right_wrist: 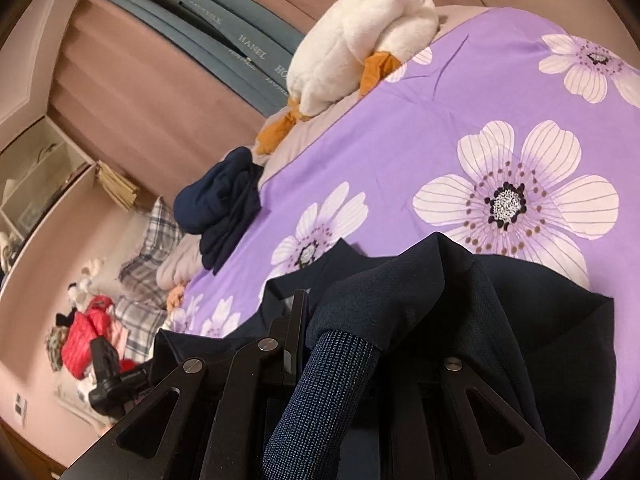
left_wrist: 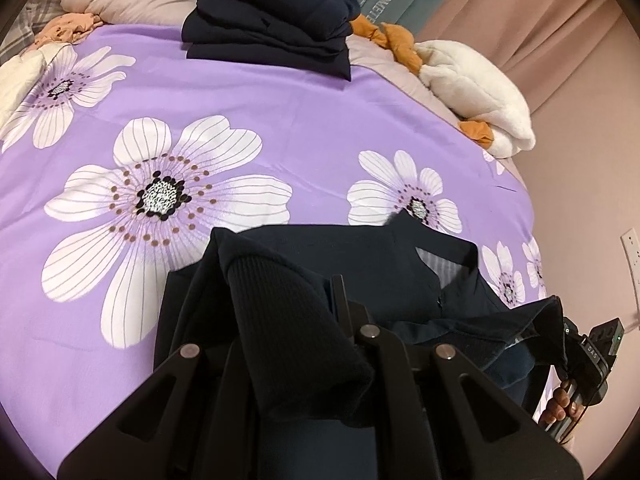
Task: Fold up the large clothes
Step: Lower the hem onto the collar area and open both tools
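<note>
A dark navy garment (left_wrist: 360, 264) lies on the near part of the purple flowered bedspread (left_wrist: 240, 92). My left gripper (left_wrist: 308, 320) is shut on a ribbed navy cuff (left_wrist: 288, 312) of it, which drapes over the fingers. In the right wrist view my right gripper (right_wrist: 340, 328) is shut on another ribbed cuff (right_wrist: 332, 380) of the same navy garment (right_wrist: 520, 320), lifted off the bedspread (right_wrist: 400, 140). The right gripper also shows at the right edge of the left wrist view (left_wrist: 592, 360), holding a stretched edge of the cloth.
A stack of folded navy clothes (left_wrist: 272, 20) sits at the far edge of the bed; it also shows in the right wrist view (right_wrist: 220, 208). A white plush duck (left_wrist: 476, 84) lies at the right edge. Pink curtains (left_wrist: 540, 12) hang behind. Plaid pillows (right_wrist: 156, 232) and a red item (right_wrist: 86, 336) lie beyond.
</note>
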`<state>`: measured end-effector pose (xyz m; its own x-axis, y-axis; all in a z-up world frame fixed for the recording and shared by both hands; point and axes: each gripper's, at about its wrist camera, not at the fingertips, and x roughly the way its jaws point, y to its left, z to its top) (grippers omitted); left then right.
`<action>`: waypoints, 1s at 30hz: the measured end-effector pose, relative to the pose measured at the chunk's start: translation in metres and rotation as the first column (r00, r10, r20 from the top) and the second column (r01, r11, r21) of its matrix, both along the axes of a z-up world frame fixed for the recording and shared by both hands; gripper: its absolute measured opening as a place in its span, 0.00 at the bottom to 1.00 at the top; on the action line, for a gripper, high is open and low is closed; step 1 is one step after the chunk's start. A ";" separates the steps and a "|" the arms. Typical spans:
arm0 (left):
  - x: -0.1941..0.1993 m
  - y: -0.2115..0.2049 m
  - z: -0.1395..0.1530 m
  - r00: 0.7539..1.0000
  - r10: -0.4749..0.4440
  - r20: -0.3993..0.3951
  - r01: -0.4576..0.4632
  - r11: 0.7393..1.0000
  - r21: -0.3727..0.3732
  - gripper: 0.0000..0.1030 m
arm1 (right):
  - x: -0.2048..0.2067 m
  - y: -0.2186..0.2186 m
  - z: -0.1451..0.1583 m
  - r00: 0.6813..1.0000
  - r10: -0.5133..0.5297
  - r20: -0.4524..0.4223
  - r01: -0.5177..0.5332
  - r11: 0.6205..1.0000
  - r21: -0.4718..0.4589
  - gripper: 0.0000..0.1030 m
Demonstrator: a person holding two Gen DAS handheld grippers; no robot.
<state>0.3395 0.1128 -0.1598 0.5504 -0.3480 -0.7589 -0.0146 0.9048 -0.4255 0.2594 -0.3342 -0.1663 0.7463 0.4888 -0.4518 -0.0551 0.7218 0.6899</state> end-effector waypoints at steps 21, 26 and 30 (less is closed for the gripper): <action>0.071 -0.018 -0.044 0.993 0.012 -0.113 0.001 0.993 0.118 0.11 | 0.064 -0.010 -0.038 0.984 -0.051 -0.168 0.046 0.998 -0.032 0.15; 0.074 -0.020 -0.047 0.994 0.009 -0.110 0.005 0.992 0.129 0.12 | 0.066 -0.015 -0.044 0.981 -0.047 -0.189 0.044 0.999 -0.020 0.15; 0.075 -0.022 -0.050 0.995 0.007 -0.103 0.007 0.990 0.138 0.13 | 0.067 -0.018 -0.048 0.979 -0.044 -0.200 0.045 0.999 0.003 0.15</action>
